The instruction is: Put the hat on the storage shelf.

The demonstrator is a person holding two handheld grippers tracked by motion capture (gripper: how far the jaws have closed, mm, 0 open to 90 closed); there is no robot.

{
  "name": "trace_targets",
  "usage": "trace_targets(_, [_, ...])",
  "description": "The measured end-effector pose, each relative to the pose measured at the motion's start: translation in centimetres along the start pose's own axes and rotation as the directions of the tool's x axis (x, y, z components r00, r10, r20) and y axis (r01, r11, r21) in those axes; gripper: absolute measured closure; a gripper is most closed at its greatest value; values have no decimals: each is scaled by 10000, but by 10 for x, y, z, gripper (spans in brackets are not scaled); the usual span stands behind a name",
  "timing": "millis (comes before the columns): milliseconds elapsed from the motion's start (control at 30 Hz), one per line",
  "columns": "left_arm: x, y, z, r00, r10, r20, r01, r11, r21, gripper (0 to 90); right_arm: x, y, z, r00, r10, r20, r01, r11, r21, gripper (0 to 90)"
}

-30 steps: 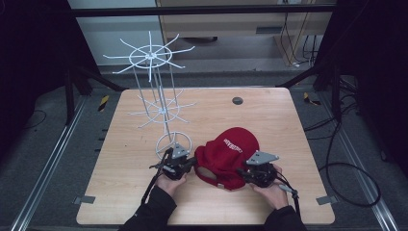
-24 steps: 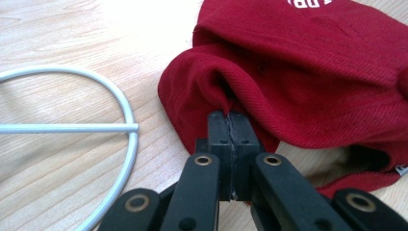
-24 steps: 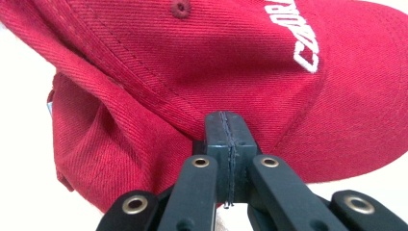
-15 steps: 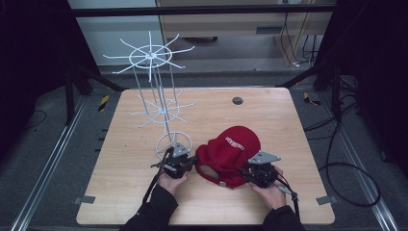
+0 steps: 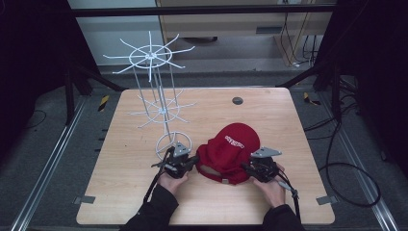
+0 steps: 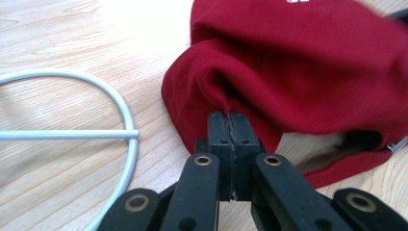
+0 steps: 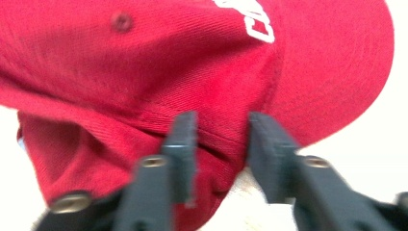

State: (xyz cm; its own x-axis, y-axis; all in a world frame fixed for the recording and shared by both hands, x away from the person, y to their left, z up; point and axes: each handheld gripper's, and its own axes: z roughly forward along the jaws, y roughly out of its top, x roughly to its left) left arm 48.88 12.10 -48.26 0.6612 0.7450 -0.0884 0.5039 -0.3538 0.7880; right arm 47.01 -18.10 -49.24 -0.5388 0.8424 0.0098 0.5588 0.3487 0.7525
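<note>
A: Left gripper (image 5: 191, 160) — clamped on the cap (image 5: 230, 152)?

B: Yes. Jaws pressed together on a pinch of red cloth at the cap's left edge, plain in the left gripper view (image 6: 230, 122). Cloth puckered where the jaws bite.

A: And the right gripper (image 5: 246, 167)?

B: Jaws apart, straddling the cap's lower rim on its right side (image 7: 219, 139). Cloth between them, but a clear gap either side; not pinching. Picture blurred there.

A: Position of the hands?

B: Left hand (image 5: 174, 179) and right hand (image 5: 270, 185) both low over the table (image 5: 288, 120), coming in from the near edge, dark sleeves behind. Each wrapped round its gripper's body, grippers pointing inward at each other with the cap between. Grey plate on top of each gripper, cable trailing back off the right one.

A: Cap itself?

B: Resting on the table, near side, between the two grippers. Red, white lettering on the front (image 7: 250, 19), crown slumped, back opening facing the near edge.

A: Anything beside it?

B: White wire rack (image 5: 161, 108), upright, just left of the cap; its ring base (image 6: 72, 130) close by the left gripper.
</note>
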Motion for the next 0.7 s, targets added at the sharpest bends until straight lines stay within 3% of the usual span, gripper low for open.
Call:
trace_targets(33, [-1,3,3,10000,37,-59,-37,10000,4,899,0,2,-1,10000,42,-6,-42,9997,253,856])
trace_targets(67, [-1,5,4,10000,20,-88,-20,10000,6,899,-1,1,-2,9999,89,-72,-87,9996,273,865])
trace_targets(267, [-4,21,20,9999,-71,-123,71,10000,-65,899,2,-8,-21,9965,415,-732,-382,9982,456,873])
trace_targets(500, [-14,46,52,10000,-56,13,56,9999,87,900,14,-31,-47,9831,582,-1734,-525,9979,370,855])
trace_targets(567, [-19,51,62,9999,94,62,-95,9997,230,899,18,-36,-52,9795,541,-1939,-493,9983,299,850])
trace_targets(700, [-23,60,76,9996,30,293,-37,9998,212,899,26,-41,-54,9714,573,-2303,-533,9983,234,833])
